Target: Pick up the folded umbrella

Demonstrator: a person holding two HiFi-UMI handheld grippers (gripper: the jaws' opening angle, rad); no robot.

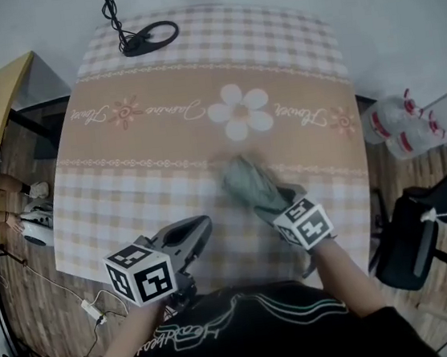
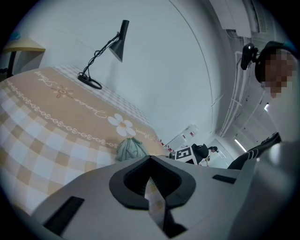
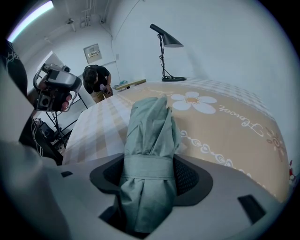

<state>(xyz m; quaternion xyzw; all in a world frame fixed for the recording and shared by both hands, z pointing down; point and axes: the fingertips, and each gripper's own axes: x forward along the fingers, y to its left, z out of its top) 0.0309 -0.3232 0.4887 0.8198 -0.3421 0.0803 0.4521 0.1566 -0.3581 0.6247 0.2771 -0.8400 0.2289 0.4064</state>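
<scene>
Right claw [image 3: 150, 176] pitched steeply down, pads gripping the folded sage-green fabric umbrella [image 3: 151, 124] on the checked-cloth bench [image 1: 144, 127]. Left claw [image 2: 152, 187] hovers nearer level; jaws together, empty

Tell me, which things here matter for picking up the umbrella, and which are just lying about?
Part of the job: folded umbrella; right gripper, closed on it; table beneath it.
Just lying about: desk lamp; water bottles; black chair; left gripper, shut and empty.
</scene>
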